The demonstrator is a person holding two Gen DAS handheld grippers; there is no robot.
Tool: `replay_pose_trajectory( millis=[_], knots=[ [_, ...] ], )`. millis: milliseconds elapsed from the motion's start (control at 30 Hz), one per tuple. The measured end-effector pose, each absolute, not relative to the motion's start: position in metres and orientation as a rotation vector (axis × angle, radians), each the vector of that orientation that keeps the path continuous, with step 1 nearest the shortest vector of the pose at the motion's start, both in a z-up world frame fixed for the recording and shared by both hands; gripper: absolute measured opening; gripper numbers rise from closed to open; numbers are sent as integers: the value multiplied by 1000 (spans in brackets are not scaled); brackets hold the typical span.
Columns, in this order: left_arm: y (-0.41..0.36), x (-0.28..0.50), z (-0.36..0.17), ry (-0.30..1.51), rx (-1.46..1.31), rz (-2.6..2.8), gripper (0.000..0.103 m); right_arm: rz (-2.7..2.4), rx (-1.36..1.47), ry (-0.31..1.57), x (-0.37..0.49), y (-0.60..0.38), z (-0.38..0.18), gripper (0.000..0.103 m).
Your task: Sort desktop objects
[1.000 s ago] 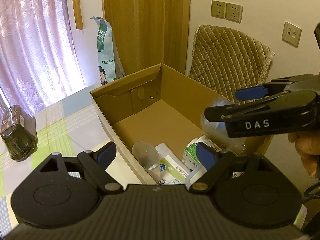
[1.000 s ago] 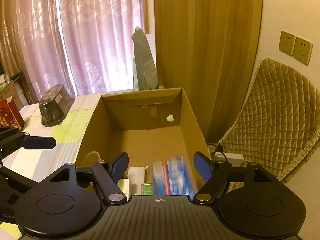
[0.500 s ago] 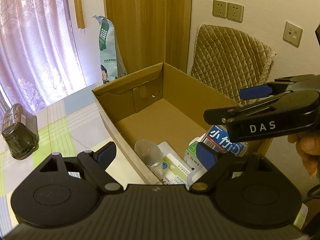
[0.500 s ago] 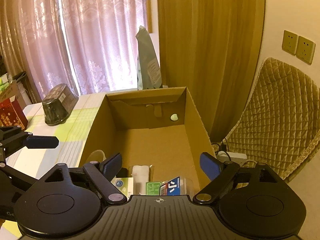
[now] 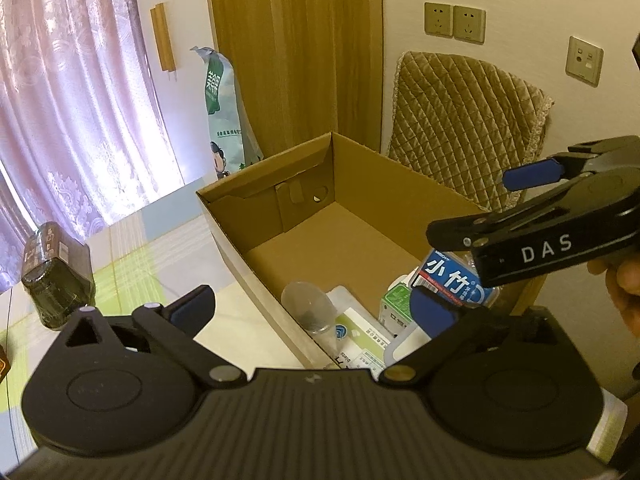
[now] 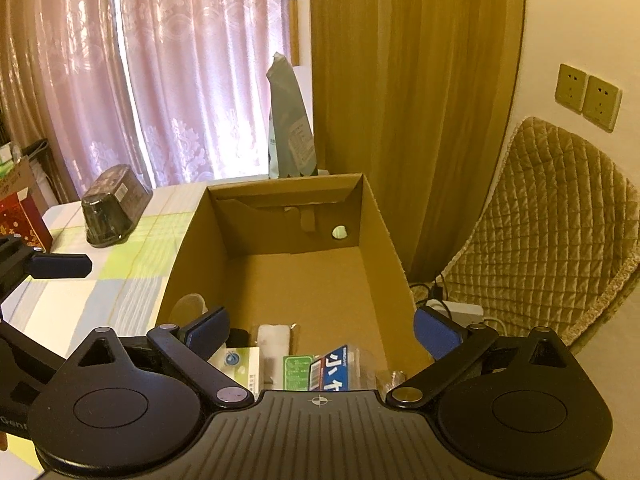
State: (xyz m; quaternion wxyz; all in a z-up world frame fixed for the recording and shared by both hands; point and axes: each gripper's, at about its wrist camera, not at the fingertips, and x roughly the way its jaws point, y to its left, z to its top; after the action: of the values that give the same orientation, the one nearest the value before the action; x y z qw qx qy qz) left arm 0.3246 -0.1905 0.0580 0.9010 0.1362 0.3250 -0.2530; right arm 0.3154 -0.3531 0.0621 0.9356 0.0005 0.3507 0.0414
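- Dark container (image 5: 56, 280): lies tipped on the tablecloth (image 5: 132, 264), far left of the cardboard box (image 5: 400, 200), long axis pointing away toward the curtain
- Left gripper (image 5: 310, 312): jaws apart, empty, over the box's near left wall; judged the nearer of the 2 to the container
- Blue-labelled packet (image 6: 340, 372): lies in the box's near end, among other packs
- Right gripper (image 6: 320, 332): jaws apart, empty, above the packet

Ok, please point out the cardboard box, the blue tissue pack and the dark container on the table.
cardboard box (image 6: 372, 216): right wrist view, its right wall.
blue tissue pack (image 5: 450, 280): left wrist view, its printed blue label.
dark container (image 6: 114, 208): right wrist view, its side.
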Motion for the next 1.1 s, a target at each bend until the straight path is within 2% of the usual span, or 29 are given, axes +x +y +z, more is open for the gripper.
replay_pose_trajectory(
  millis=[1100],
  knots=[
    [-171, 228, 107, 730, 102, -444, 102, 62, 73, 702, 210, -363, 124, 101]
  ],
)
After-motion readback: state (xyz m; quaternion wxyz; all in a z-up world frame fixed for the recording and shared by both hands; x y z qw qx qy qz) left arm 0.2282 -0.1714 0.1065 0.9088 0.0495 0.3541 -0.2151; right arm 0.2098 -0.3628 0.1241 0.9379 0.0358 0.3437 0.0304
